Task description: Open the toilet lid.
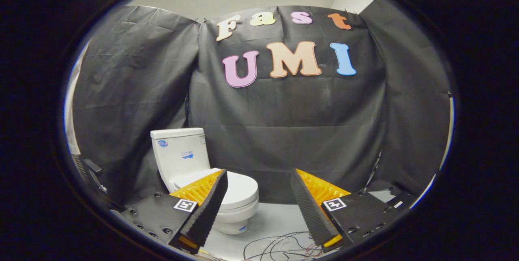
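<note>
Gripper (259,186) fingers stand spread apart, holding nothing, with the white toilet (190,159) beyond the left finger, its lid (239,190) down.

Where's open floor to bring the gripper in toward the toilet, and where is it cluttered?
The gripper is open, with the toilet beyond its fingers, lid down. Bare floor runs between the toilet bowl and the black cloth wall. Loose cables crowd the floor nearest the fingers.

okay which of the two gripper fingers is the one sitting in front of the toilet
The left finger: it overlaps the closed toilet lid. The right finger stands apart, against floor and cloth wall. Gripper open.
</note>
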Action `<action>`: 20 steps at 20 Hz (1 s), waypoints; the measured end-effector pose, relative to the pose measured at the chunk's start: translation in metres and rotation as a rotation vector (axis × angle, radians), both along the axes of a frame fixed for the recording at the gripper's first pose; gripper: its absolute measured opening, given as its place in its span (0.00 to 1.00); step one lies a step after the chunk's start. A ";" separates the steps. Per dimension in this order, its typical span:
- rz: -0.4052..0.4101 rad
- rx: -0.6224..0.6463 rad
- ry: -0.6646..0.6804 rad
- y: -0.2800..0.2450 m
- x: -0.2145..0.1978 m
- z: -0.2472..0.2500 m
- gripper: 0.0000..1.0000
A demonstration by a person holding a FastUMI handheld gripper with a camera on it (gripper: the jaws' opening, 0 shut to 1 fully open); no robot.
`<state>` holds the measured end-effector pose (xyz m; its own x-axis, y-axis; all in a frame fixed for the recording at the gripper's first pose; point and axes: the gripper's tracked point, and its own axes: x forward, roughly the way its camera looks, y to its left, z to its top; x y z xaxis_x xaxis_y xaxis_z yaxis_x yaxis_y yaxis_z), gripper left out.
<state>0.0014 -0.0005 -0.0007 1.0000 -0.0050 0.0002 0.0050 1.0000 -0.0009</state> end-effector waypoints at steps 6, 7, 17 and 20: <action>-0.002 -0.002 0.001 0.001 0.016 0.001 0.97; -0.003 -0.001 -0.001 0.000 0.022 0.004 0.97; -0.004 -0.001 0.007 0.000 0.034 -0.002 0.96; -0.005 0.000 -0.006 0.000 0.047 0.001 0.96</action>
